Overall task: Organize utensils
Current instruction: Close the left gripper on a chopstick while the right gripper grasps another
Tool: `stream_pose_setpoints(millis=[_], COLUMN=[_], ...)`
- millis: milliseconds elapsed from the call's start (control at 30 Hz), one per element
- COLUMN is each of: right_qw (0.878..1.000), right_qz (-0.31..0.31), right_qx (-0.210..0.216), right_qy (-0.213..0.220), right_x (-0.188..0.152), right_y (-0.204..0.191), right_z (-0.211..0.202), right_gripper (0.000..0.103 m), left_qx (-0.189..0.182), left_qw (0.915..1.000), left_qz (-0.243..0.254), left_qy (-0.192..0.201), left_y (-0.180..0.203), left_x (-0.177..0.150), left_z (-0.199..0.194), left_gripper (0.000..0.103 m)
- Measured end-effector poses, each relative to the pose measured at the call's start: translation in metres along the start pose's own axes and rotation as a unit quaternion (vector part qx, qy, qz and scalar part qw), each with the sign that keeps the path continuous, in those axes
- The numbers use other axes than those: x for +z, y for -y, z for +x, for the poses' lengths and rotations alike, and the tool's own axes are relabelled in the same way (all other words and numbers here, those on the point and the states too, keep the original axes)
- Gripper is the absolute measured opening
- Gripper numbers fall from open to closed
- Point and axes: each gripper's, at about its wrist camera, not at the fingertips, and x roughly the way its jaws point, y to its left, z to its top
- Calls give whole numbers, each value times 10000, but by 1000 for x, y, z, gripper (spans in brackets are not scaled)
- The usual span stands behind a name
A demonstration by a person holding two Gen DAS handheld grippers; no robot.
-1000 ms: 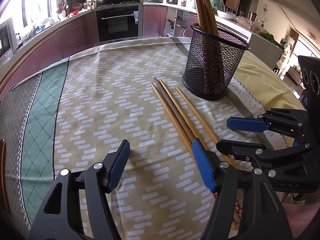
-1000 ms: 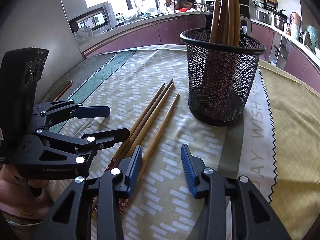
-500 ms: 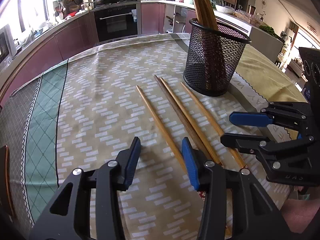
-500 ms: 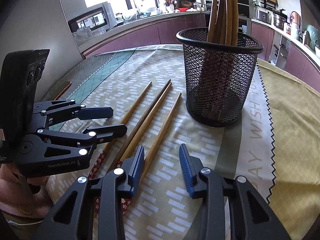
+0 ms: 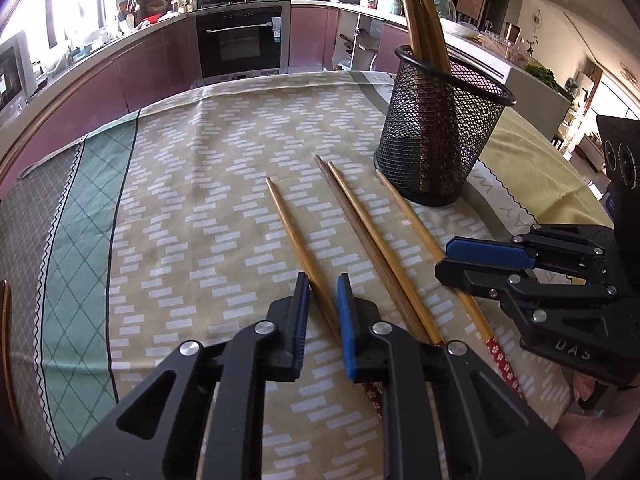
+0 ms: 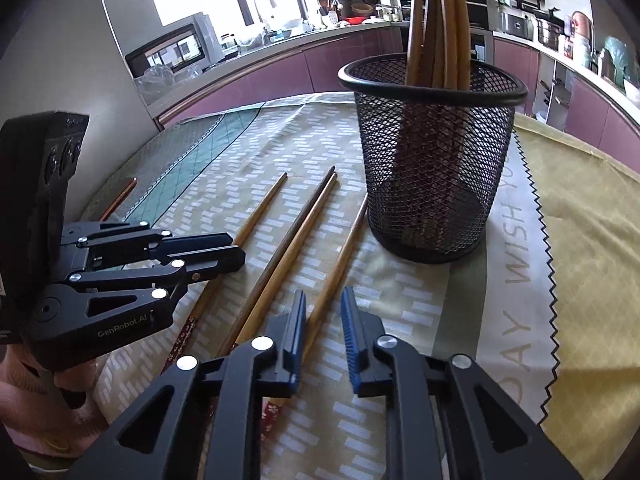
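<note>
Wood, wire mesh, woven cloth and matt plastic.

The four loose chopsticks [image 5: 298, 236] were smooth wood, three honey-toned with a soft sheen and one darker brown [image 5: 360, 232], with red flower-printed ends on some. More smooth wooden sticks stood in the holder [image 6: 434, 168], which was black metal mesh, matt, with a solid glossy rim. The tablecloth [image 5: 192, 200] was matt woven fabric, lightly creased, printed in tan, green and yellow. The left gripper [image 5: 323, 304] and the right gripper [image 6: 324, 322] were matt black plastic with bright metal rivets; their finger pads [image 5: 346, 320] were blue and finely ribbed, rubber-like.
</note>
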Motion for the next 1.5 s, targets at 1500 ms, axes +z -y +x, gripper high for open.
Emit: stream_pose_setpoints(millis=[1500], right_qw=[9975], right_qz=[-183], right_qx=[529], right_qy=[436], right_x=[18], right_y=[-3], right_z=[-37], right_gripper=[6], left_qx=[-663], left_qw=[9976], left_qz=[114], left_qy=[138], left_y=[5], left_x=[15], left_z=[-13], left_gripper=[7])
